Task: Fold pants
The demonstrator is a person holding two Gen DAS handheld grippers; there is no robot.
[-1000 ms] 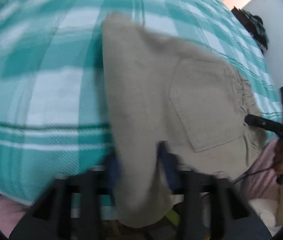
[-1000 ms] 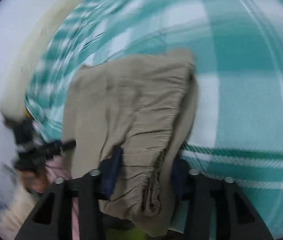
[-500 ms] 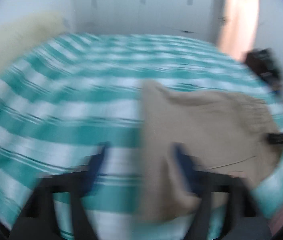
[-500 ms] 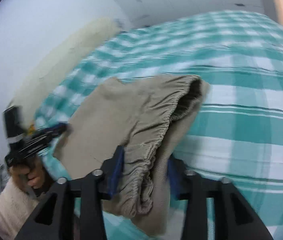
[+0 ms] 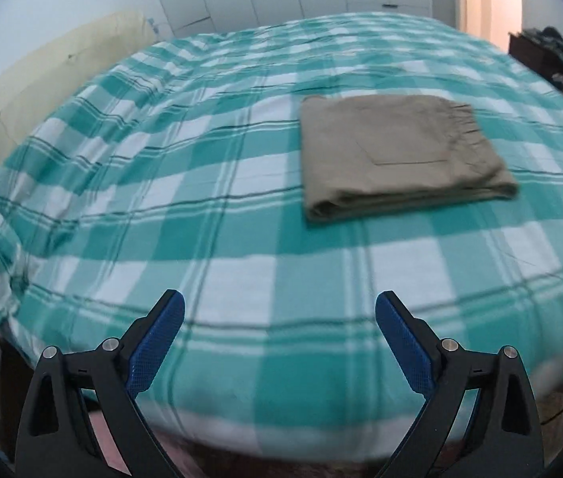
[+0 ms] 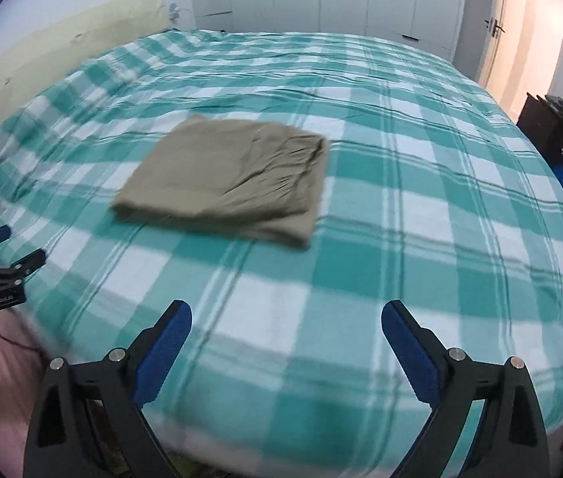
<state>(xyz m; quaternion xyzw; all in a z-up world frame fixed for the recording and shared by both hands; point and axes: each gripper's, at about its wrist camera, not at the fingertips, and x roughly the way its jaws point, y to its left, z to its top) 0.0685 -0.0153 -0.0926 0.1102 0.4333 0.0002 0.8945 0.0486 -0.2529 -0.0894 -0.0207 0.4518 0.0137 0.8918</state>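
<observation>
Folded pants are lying ahead of both empty grippers, right of the left gripper, left of the right gripper, fingers spread apart.

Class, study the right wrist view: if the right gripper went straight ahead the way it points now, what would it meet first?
Most likely the checked bedsheet. The right gripper is open and empty, aimed over bare sheet; the folded pants lie left of that line, though depth is hard to judge.

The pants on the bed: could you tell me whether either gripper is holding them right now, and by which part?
Nothing is held. The left gripper and right gripper are both open over the bedspread, apart from the folded pants.
</observation>
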